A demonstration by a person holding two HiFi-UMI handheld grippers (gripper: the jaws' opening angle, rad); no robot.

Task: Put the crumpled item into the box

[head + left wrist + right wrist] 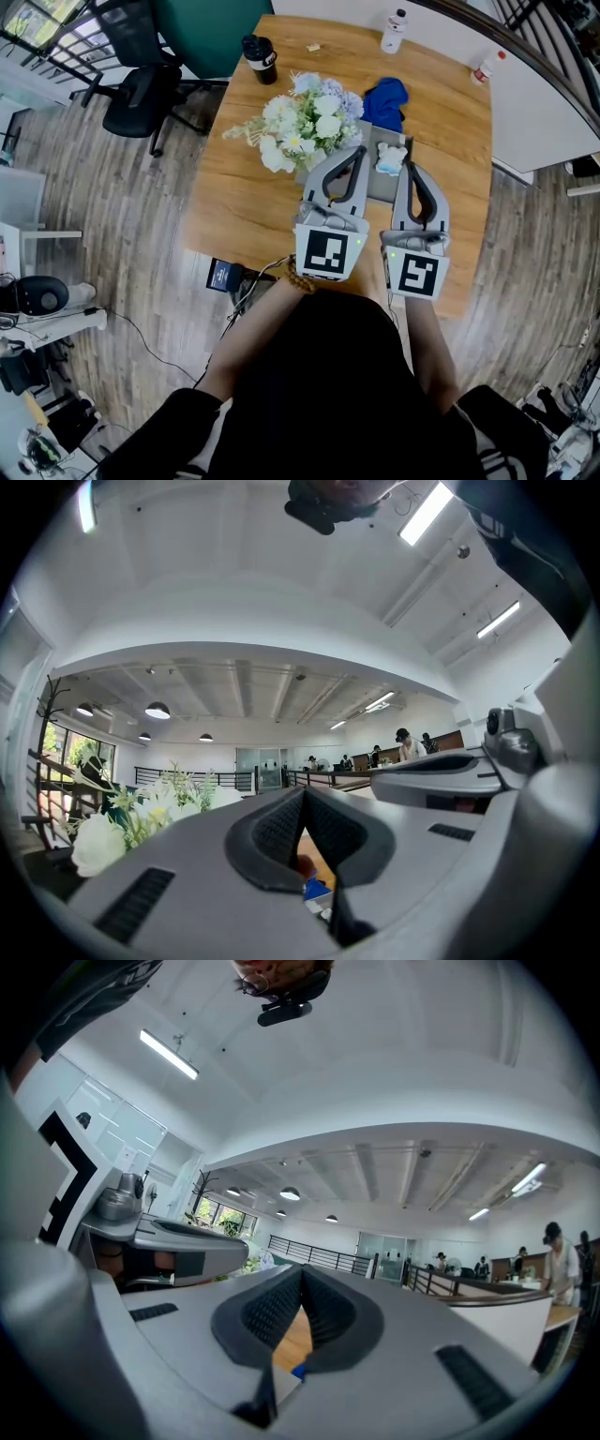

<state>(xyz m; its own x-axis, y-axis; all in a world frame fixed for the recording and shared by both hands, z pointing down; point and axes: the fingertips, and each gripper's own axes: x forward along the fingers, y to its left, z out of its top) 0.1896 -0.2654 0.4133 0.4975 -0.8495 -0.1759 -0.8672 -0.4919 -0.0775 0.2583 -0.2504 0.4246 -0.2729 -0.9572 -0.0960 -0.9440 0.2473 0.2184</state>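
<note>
A grey box (379,187) lies on the wooden table (253,206), and a small white crumpled item (391,157) rests in it. Just behind the box a blue crumpled cloth (385,101) lies on the table. My left gripper (360,150) reaches over the box's left side, shut and holding nothing. On the other side of the white item, my right gripper (409,166) is also shut and holds nothing. In the left gripper view the left gripper (303,794) points upward, with a bit of blue showing under the jaws. The right gripper (302,1274) looks the same in its own view.
A bouquet of white flowers (305,122) stands just left of the box, close to my left gripper. A black tumbler (260,58) and two white bottles (395,30) (485,66) stand along the far edge. An office chair (141,94) is on the floor at the left.
</note>
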